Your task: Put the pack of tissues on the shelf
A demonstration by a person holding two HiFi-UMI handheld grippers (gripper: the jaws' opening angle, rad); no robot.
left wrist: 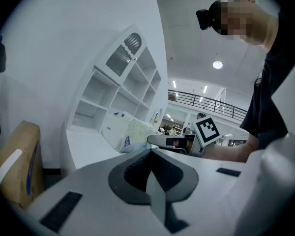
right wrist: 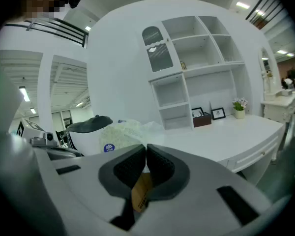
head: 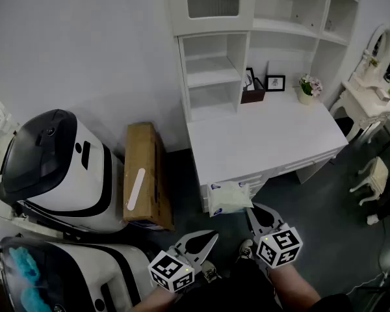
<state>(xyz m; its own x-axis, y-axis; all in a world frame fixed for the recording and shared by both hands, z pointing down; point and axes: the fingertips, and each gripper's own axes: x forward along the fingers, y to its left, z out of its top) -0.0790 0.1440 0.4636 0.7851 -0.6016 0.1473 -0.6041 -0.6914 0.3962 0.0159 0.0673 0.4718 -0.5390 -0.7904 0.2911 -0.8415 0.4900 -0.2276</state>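
Plastic wrap on the near edge of the pack of tissues (right wrist: 120,131) is pinched tight between the two jaws of the right gripper (right wrist: 145,149). The jaws are squeezed together on that thin flap. The rest of the soft pack hangs out in front of them.

The left gripper (left wrist: 150,154) is low and close to the person. Its jaws are pressed together too, but they have nothing in them.

From the head view, the pack is in the air, just at the near edge of the white desk (head: 266,135). It is not on any shelf yet. A brown box (head: 143,174) leans just beside the desk on the left.

Farther back, on the desk, stands the white shelf unit (head: 211,73) with open cubbies. The two small ones look bare.

I think this is the carrying step. The pack is picked up and is on its way. Next, the right gripper needs to reach out over the desk, bring the pack up to a cubby, slide it in flat, and only then let its jaws go apart. The pack is floppy, so it may droop and bump the cubby's front edge.
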